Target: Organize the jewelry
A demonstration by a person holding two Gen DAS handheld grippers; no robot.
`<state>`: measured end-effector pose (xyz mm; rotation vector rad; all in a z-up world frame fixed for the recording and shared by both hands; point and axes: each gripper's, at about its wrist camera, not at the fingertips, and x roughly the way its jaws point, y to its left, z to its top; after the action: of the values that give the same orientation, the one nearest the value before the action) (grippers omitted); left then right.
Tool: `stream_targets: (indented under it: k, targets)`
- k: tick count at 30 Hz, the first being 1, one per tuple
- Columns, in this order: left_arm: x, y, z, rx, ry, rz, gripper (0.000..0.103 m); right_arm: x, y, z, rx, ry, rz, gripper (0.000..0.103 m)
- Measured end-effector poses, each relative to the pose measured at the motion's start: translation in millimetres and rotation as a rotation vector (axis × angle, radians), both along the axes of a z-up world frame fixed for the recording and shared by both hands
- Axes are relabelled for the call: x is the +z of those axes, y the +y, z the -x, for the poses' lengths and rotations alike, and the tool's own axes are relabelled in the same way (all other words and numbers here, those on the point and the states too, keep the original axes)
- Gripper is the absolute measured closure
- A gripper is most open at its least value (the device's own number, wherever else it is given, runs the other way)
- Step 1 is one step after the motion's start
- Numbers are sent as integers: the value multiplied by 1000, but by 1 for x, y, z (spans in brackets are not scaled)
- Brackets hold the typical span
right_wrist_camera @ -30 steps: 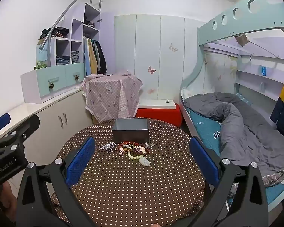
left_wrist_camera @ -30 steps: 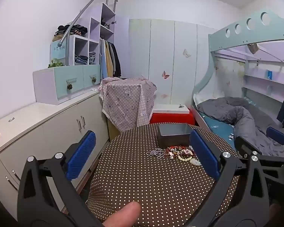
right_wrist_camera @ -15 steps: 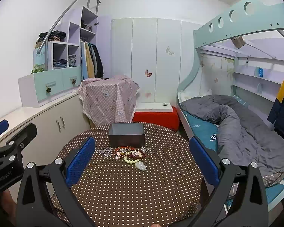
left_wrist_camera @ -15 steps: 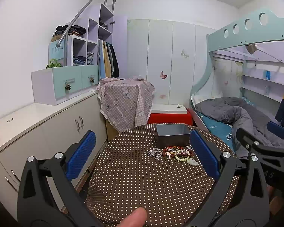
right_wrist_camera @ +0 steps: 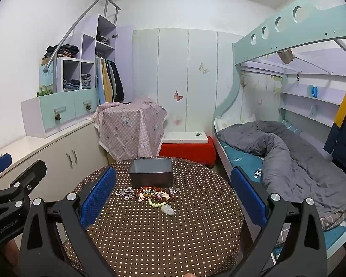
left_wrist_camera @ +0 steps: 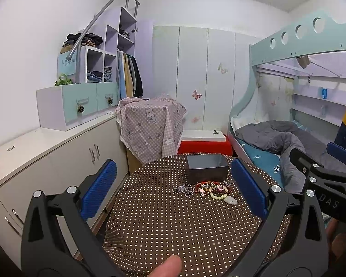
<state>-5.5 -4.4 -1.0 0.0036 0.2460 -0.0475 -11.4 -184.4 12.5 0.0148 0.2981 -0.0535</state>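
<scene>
Both grippers, left gripper and right gripper, are held spread and empty above the table. Jewelry pile is heaped at 6 o'clock of the tray, touching it, presumably for short transfers.

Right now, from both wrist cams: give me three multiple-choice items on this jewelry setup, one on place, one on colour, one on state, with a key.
1. Where does the jewelry pile lie?
A. inside the box
B. on the tablecloth in front of the box
C. on the bed

2. What colour are the gripper pads?
A. blue
B. red
C. white

3. How do the grippers stand?
A. both shut on beads
B. left shut, right open
C. both open and empty

Key: 1 B, the beads lie on the dotted tablecloth just before the grey box. 2 A, the pads are blue. 3 C, the left gripper and the right gripper show wide gaps, nothing held.
</scene>
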Motion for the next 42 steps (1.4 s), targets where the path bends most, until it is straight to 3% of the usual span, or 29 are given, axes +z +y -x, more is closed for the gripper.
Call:
stream_targets:
  k: [28, 32, 42]
  targets:
    - [7, -4, -13, -18, 6, 6, 5, 10, 2, -13, 8, -20, 22, 7]
    - [-2, -1, -34, -9, 45, 2, 5, 2, -2, -24, 9, -1, 28, 7]
    - [-80, 14, -119, 28, 288, -3, 5, -86, -32, -98, 10, 263, 18, 7]
